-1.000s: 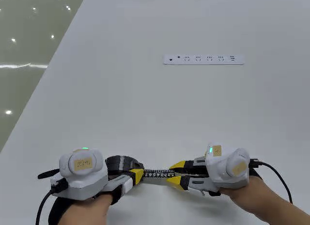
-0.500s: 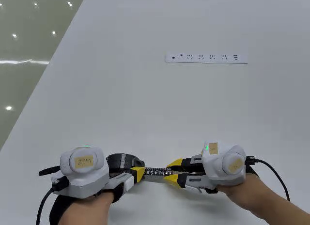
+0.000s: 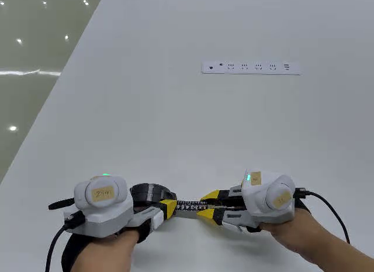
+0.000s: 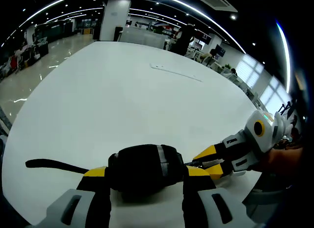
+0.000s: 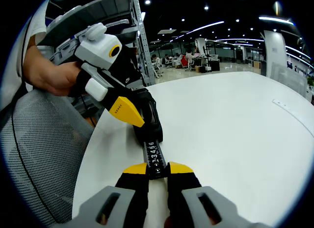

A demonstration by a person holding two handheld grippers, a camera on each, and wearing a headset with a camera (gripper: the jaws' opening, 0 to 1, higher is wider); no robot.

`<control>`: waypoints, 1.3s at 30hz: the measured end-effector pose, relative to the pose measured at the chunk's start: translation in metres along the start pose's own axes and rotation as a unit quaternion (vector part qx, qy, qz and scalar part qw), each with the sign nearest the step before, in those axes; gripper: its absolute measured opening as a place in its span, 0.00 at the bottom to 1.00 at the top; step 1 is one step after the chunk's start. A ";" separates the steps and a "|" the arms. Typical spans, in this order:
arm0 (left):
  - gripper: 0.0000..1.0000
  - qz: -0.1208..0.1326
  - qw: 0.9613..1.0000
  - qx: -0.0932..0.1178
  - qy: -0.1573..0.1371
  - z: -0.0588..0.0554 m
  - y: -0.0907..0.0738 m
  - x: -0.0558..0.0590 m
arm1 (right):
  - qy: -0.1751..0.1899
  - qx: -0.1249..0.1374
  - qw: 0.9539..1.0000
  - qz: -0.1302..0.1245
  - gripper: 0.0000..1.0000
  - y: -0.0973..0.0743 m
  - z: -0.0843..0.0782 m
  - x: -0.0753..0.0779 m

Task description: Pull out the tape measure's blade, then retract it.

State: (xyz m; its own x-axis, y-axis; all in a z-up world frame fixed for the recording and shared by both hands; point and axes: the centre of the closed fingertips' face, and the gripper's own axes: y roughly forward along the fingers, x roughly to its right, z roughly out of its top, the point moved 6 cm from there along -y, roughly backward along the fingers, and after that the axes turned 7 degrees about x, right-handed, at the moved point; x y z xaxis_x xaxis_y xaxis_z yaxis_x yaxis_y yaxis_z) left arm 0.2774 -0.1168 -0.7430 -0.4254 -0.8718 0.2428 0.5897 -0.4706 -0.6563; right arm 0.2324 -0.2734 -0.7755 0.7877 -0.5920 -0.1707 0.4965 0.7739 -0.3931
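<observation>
- Left gripper, white body with yellow-tipped jaws, held in your left hand: its jaws were closed on either side of the tape measure case, one yellow pad against each flank, as the left gripper view showed.
- Black, rounded tape measure case with a grey band: it sat low on the table's near edge, clamped in your left gripper, with its blade slot facing your right gripper. It also appeared in the head view and in the right gripper view.
- Thin black strap: it trailed from the case and lay on the table.
- Narrow pale metal blade with black numerals: a short length was drawn out, running straight between the two grippers just above the table. The right gripper view showed the digits 1 to 6.
- Right gripper, white with yellow-tipped jaws, held in your right hand: its jaws were pinched nearly together on the free end of the blade.
- Broad white table: it carried everything listed here.
- Long white power strip: it lay flat on the table, well apart from the grippers, on the far side.
- Black cable: it ran from the rear of your right gripper.
- Grey mesh chair: it stood beside the table.
</observation>
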 end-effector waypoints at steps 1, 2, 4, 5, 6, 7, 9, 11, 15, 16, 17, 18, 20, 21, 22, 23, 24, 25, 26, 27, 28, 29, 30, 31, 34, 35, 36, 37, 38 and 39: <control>0.55 0.001 1.000 0.000 0.003 0.000 0.000 0.000 | 0.001 -0.001 1.000 0.000 0.12 0.001 0.000 0.000; 0.55 0.001 1.000 0.000 0.005 0.000 0.000 0.001 | -0.001 -0.002 1.000 0.001 0.12 0.001 -0.001 -0.001; 0.55 0.002 1.000 0.000 0.003 0.000 0.000 0.001 | -0.001 -0.002 1.000 0.000 0.12 0.002 -0.001 0.000; 0.55 0.002 1.000 0.000 0.003 0.000 0.001 0.000 | -0.002 -0.002 1.000 0.000 0.12 0.002 0.000 -0.001; 0.55 0.002 1.000 0.001 0.004 0.000 0.000 0.000 | -0.001 -0.002 1.000 0.001 0.11 0.003 0.000 -0.001; 0.55 0.002 1.000 0.000 0.004 0.000 0.001 0.000 | -0.001 -0.002 1.000 0.002 0.11 0.004 0.000 -0.001; 0.55 0.001 1.000 0.000 0.003 0.000 0.000 0.000 | 0.000 -0.001 1.000 0.003 0.11 0.006 0.000 0.000; 0.55 0.000 1.000 0.001 0.002 0.000 0.000 0.000 | 0.001 -0.001 1.000 0.005 0.11 0.008 0.001 -0.001; 0.55 -0.002 1.000 0.000 0.002 0.000 0.000 -0.001 | 0.003 0.000 1.000 0.007 0.11 0.012 0.002 -0.003; 0.55 -0.003 1.000 0.000 0.002 0.001 0.000 -0.001 | 0.002 0.000 1.000 0.008 0.11 0.014 0.002 -0.003; 0.55 -0.003 1.000 0.000 0.002 0.001 0.000 -0.001 | 0.001 0.000 1.000 0.008 0.11 0.015 0.003 -0.004; 0.55 -0.003 1.000 0.000 0.002 0.000 -0.001 -0.001 | 0.001 0.001 1.000 0.008 0.11 0.016 0.003 -0.004; 0.55 -0.004 1.000 0.001 0.001 0.000 -0.001 -0.001 | -0.001 0.000 1.000 0.010 0.11 0.020 0.004 -0.004; 0.55 -0.004 1.000 0.001 0.000 0.001 0.000 -0.001 | -0.002 -0.001 1.000 0.010 0.11 0.022 0.005 -0.004; 0.55 -0.004 1.000 0.000 -0.001 0.001 0.000 -0.001 | -0.003 0.000 1.000 0.011 0.11 0.022 0.005 -0.004; 0.55 -0.004 1.000 0.000 -0.001 0.001 0.000 -0.001 | -0.002 -0.001 1.000 0.011 0.11 0.023 0.005 -0.004; 0.55 -0.004 1.000 0.000 0.000 0.001 -0.001 0.000 | -0.002 0.000 1.000 0.012 0.11 0.024 0.005 -0.004; 0.55 -0.004 1.000 0.000 0.001 0.001 -0.001 0.000 | -0.002 -0.001 1.000 0.013 0.11 0.025 0.005 -0.004; 0.55 -0.004 1.000 -0.001 0.001 0.000 -0.001 0.000 | -0.003 -0.002 1.000 0.013 0.11 0.026 0.005 -0.004; 0.55 -0.004 1.000 0.000 0.001 0.001 0.000 0.000 | -0.003 -0.003 1.000 0.013 0.11 0.027 0.005 -0.004; 0.55 -0.005 1.000 0.000 0.001 0.000 -0.001 0.000 | -0.004 -0.004 1.000 0.013 0.11 0.028 0.004 -0.004; 0.55 -0.007 1.000 0.000 -0.002 0.001 -0.001 0.000 | -0.005 -0.007 1.000 0.011 0.11 0.030 0.004 -0.003; 0.54 -0.008 1.000 0.001 -0.006 0.001 -0.001 0.000 | -0.007 -0.009 1.000 0.010 0.11 0.031 0.004 -0.002; 0.54 -0.008 1.000 0.002 -0.010 0.001 -0.001 0.000 | -0.008 -0.008 1.000 0.011 0.11 0.031 0.004 -0.002; 0.54 -0.004 1.000 0.002 -0.009 0.001 0.000 0.001 | -0.008 -0.010 1.000 0.014 0.11 0.031 0.005 0.000; 0.54 -0.004 1.000 0.002 -0.010 0.002 0.000 0.000 | -0.006 -0.010 1.000 0.015 0.11 0.030 0.005 0.000; 0.54 -0.004 1.000 0.003 -0.011 0.001 0.000 0.000 | -0.006 -0.010 1.000 0.016 0.11 0.030 0.005 0.000; 0.54 -0.004 1.000 0.003 -0.011 0.001 -0.001 0.001 | -0.009 -0.010 1.000 0.016 0.11 0.031 0.005 0.000; 0.54 -0.003 1.000 0.003 -0.010 0.001 -0.001 0.001 | -0.009 -0.010 1.000 0.016 0.11 0.031 0.005 0.000; 0.54 -0.002 1.000 0.004 -0.009 0.001 -0.001 0.001 | -0.009 -0.012 1.000 0.016 0.11 0.032 0.006 0.000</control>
State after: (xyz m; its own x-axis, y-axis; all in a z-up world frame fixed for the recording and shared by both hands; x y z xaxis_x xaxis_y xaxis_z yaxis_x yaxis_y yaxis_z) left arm 0.2776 -0.1171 -0.7414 -0.4152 -0.8722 0.2588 0.5935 -0.4753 -0.6496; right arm 0.2498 -0.2475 -0.7827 0.8097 -0.5623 -0.1677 0.4619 0.7871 -0.4088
